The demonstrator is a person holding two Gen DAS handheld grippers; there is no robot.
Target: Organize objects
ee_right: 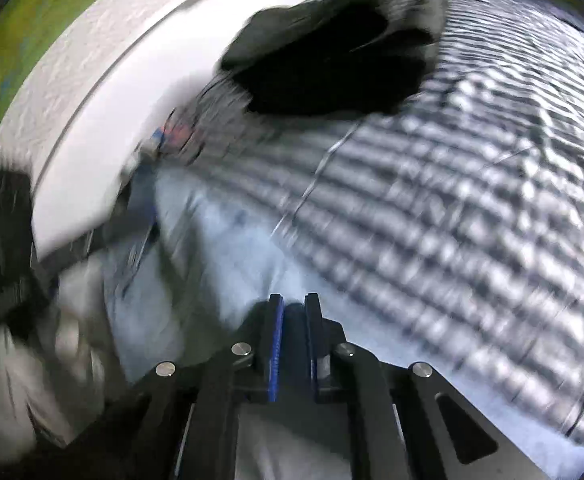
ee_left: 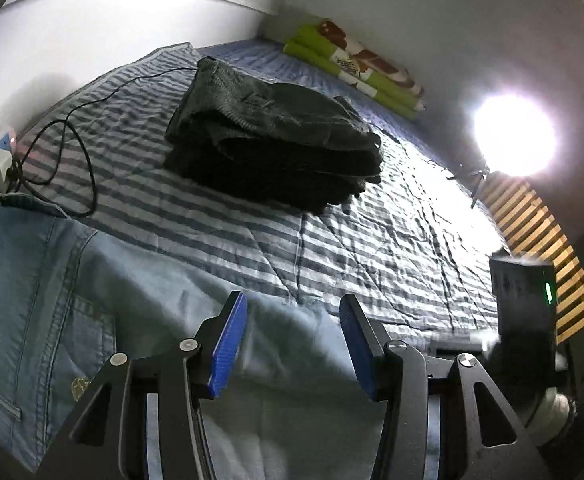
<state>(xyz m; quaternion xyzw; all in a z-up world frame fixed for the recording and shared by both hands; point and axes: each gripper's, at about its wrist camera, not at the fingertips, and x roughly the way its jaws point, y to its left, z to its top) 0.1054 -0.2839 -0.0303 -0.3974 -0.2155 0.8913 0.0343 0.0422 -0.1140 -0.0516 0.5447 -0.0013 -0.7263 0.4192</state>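
Left gripper point(ee_left: 294, 344), jaws apart, hovers over jeans point(ee_left: 71, 300) running lower left; right gripper point(ee_right: 294, 344), jaws together, empty, over them too

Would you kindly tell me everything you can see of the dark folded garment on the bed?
The dark folded garment is black or charcoal, seemingly a ribbed knit, folded into a thick, roughly rectangular stack of several layers with slightly uneven edges. It lies flat near the middle of the striped quilt, apart from the jeans and both tongs. Only the quilt touches it.
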